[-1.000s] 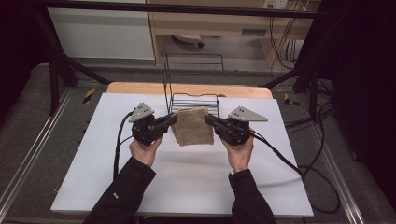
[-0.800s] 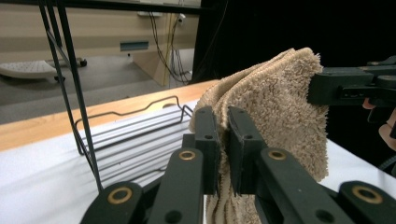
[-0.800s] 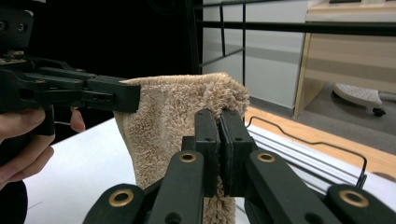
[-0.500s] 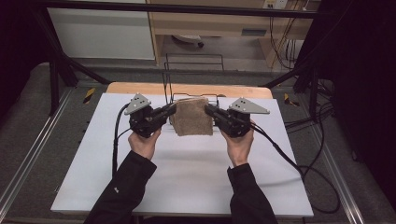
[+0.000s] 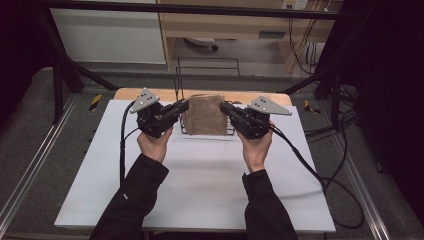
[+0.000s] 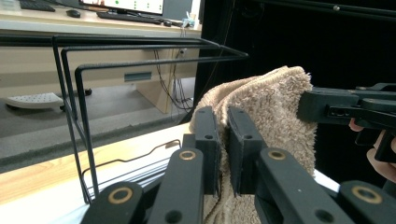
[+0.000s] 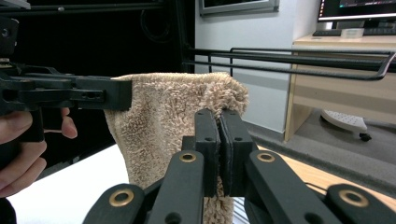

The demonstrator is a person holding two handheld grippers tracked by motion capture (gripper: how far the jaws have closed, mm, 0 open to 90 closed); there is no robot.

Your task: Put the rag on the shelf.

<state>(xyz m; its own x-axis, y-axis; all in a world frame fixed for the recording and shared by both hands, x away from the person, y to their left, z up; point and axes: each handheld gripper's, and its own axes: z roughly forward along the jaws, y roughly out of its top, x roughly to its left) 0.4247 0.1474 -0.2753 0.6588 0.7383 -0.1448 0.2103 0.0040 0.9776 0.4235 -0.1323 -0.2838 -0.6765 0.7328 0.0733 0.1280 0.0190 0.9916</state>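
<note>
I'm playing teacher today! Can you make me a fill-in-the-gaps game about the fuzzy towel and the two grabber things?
1. The left gripper and the right gripper both pinch the brown ____ between them.
2. The towel hangs in front of a black wire ____.
3. The rack stands at the far edge of the ____ table top.
4. Each gripper is held by a hand in a ____ sleeve.

Missing words: towel; rack; white; black
</note>
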